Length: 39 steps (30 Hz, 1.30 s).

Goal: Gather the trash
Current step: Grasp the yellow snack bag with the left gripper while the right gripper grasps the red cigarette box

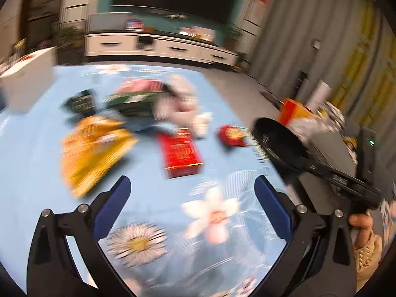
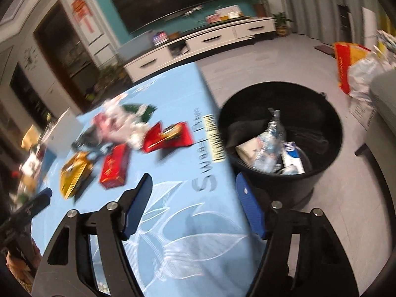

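1. Hovering over the blue flowered table [image 1: 29, 148], your left tool [image 1: 192, 193] stands wide with nothing between its blue pads; your right tool [image 2: 193, 198] is also apart and empty, though less spread.
2. You still have trash on the table: a red box [image 1: 180, 153], a yellow bag [image 1: 91, 148], a red wrapper [image 1: 231, 136], and farther off a blurred heap of green, pink and white packets [image 1: 153, 101].
3. The red box lies straight ahead of your left tool, just beyond the pads and roughly centred in the gap. Its long side runs away from you, nearly in line with the tool, so the pads would close across its short width.
4. The yellow bag sits ahead and to the left of that tool; the red wrapper ahead and to the right.
5. Your left hand looks nearer the box. From your right tool the red box [image 2: 115, 167] lies off to the left, beside the yellow bag [image 2: 75, 173].
6. The black bin [image 2: 281, 136] stands on the floor just off the table's edge, ahead and right of your right tool, already holding a bottle and cartons.
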Tool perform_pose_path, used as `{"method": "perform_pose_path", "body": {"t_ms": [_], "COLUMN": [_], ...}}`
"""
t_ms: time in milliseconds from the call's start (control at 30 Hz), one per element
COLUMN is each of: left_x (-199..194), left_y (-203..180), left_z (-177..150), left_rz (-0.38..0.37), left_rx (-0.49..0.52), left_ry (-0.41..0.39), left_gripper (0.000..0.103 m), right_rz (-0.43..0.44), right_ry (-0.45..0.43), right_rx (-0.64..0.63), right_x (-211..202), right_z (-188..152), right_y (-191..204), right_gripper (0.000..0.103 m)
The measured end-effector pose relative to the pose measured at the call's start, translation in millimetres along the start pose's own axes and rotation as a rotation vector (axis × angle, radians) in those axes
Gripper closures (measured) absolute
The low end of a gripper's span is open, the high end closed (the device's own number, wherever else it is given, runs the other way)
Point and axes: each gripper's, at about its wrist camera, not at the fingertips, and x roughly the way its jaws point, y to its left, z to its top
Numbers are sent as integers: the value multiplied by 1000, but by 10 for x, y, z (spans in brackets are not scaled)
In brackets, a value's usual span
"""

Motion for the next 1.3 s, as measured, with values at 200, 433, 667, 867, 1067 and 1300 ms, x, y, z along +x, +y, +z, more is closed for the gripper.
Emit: {"method": "perform_pose_path", "body": {"t_ms": [200, 433, 667, 867, 1067, 1300], "left_x": [-141, -152, -72, 71, 429, 737], "left_y": [711, 1084, 1232, 1219, 1246, 1230], "left_z": [-221, -346, -285, 19, 359, 489], "left_rz": [199, 189, 116, 129, 181, 281], "left_rx": [-181, -308, -385, -365, -368, -338], "left_ry": [45, 47, 26, -19, -11, 32], "left_gripper": [3, 3, 3, 3, 3, 13], "right_rz": [43, 68, 64, 58, 42, 4], "right_ry": [84, 197, 200, 169, 163, 152], "right_rx": [-103, -229, -288, -301, -323, -356], "right_x": [175, 469, 699, 917, 1171, 1429], "right_z": [-150, -348, -303, -153, -72, -44], "right_y": [476, 1016, 1302, 1467, 1599, 1701], "right_gripper": [25, 21, 21, 21, 21, 21]}}
